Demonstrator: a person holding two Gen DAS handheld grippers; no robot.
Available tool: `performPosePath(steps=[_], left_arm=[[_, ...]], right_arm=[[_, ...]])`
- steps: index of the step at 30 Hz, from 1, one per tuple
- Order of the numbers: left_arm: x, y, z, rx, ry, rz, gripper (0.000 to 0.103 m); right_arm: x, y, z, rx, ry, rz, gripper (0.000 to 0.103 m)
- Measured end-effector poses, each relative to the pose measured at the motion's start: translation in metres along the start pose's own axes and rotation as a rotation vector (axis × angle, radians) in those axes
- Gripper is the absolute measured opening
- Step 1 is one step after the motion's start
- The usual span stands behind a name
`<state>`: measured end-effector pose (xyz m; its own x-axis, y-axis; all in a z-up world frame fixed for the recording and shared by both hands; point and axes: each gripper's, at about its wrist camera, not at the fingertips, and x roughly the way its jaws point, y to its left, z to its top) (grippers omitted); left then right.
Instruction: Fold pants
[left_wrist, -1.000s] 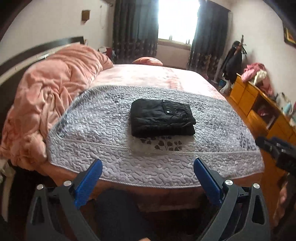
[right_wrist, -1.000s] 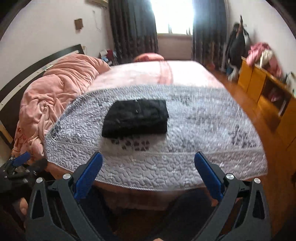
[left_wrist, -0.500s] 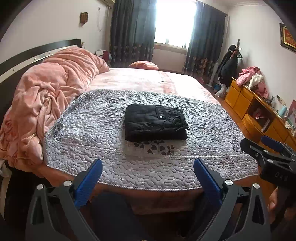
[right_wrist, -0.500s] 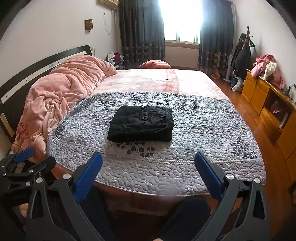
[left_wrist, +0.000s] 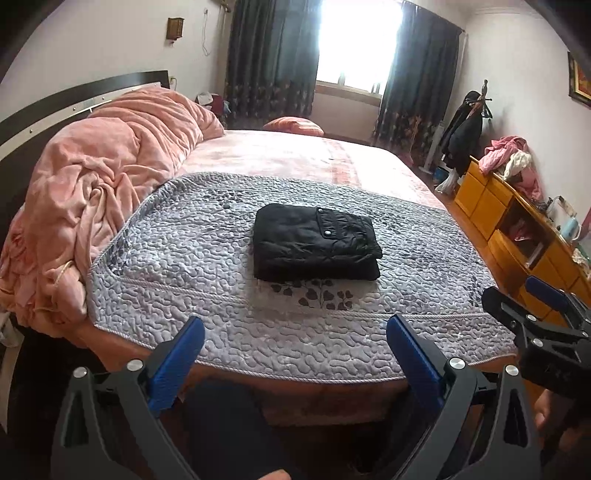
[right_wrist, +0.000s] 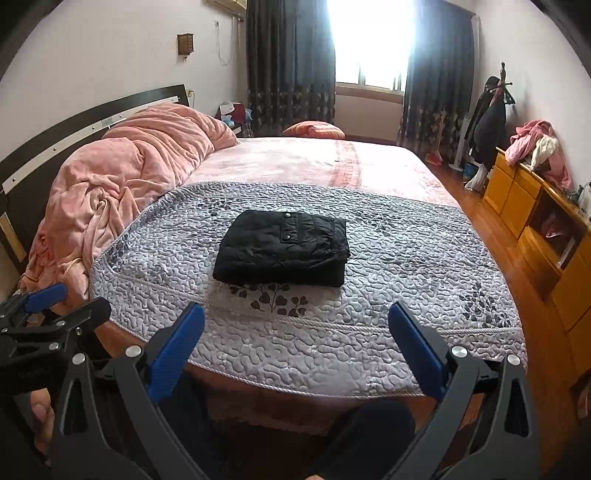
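Black pants (left_wrist: 316, 243) (right_wrist: 282, 249) lie folded into a compact rectangle in the middle of a grey quilted cover (left_wrist: 192, 258) (right_wrist: 406, 258) on the bed. My left gripper (left_wrist: 295, 332) is open, held back off the near edge of the bed with nothing between its blue pads. My right gripper (right_wrist: 295, 319) is open too, also off the bed edge and empty. Each gripper shows at the side of the other's view: the right one (left_wrist: 543, 321) and the left one (right_wrist: 48, 314).
A heaped pink blanket (left_wrist: 99, 192) fills the left side of the bed against a dark headboard (right_wrist: 74, 122). Yellow wooden cabinets (right_wrist: 546, 221) with clothes on top line the right wall. A person's dark-clad legs (left_wrist: 221, 435) stand at the bed's foot.
Both grippers have drawn back and risen, so the bed and the folded pants look further off. The pants have not moved.
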<state>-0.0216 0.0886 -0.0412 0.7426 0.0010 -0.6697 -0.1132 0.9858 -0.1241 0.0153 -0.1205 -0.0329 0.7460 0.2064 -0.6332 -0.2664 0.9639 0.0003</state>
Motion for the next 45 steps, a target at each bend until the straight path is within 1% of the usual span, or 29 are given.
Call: performPosePath(steps=[5, 8, 12, 14, 17, 18, 20, 25, 28, 30, 34, 39, 45], left_arm=[[-0.002, -0.005, 0.001, 0.012, 0.001, 0.022, 0.099], [-0.004, -0.011, 0.002, 0.026, -0.005, 0.057, 0.099], [-0.008, -0.012, 0.003, 0.013, -0.021, 0.026, 0.099], [-0.012, -0.011, 0.002, -0.003, -0.046, 0.016, 0.099], [-0.013, -0.006, 0.004, -0.026, -0.046, -0.025, 0.099], [-0.012, -0.005, 0.005, -0.026, -0.042, -0.022, 0.099], [-0.008, -0.006, 0.007, -0.004, -0.03, 0.014, 0.099], [-0.004, -0.007, 0.006, 0.006, -0.02, 0.025, 0.099], [-0.001, -0.008, 0.004, -0.001, -0.001, 0.032, 0.099], [-0.001, -0.009, 0.005, 0.004, -0.009, 0.043, 0.099], [-0.002, -0.01, 0.004, 0.003, -0.025, 0.011, 0.099], [-0.004, -0.009, 0.005, -0.009, -0.043, 0.005, 0.099], [-0.006, -0.009, 0.005, -0.001, -0.058, 0.017, 0.099]], right_arm=[[-0.001, 0.0, -0.001, -0.001, -0.003, 0.002, 0.099], [0.0, 0.0, -0.001, -0.003, -0.001, 0.006, 0.099], [0.001, 0.001, 0.0, -0.004, 0.001, 0.007, 0.099], [0.001, 0.001, 0.0, -0.002, 0.001, 0.007, 0.099], [0.001, 0.001, 0.0, 0.0, -0.002, 0.004, 0.099], [0.002, 0.001, 0.0, 0.0, -0.002, 0.002, 0.099], [0.002, 0.0, 0.001, 0.004, -0.002, 0.001, 0.099], [0.005, -0.001, 0.0, 0.007, 0.003, -0.004, 0.099], [0.008, -0.003, 0.0, 0.01, 0.01, -0.006, 0.099], [0.009, -0.004, -0.001, 0.013, 0.013, -0.007, 0.099], [0.01, -0.006, -0.002, 0.024, 0.017, -0.008, 0.099], [0.011, -0.008, -0.002, 0.032, 0.017, -0.006, 0.099], [0.012, -0.009, -0.001, 0.039, 0.012, -0.009, 0.099]])
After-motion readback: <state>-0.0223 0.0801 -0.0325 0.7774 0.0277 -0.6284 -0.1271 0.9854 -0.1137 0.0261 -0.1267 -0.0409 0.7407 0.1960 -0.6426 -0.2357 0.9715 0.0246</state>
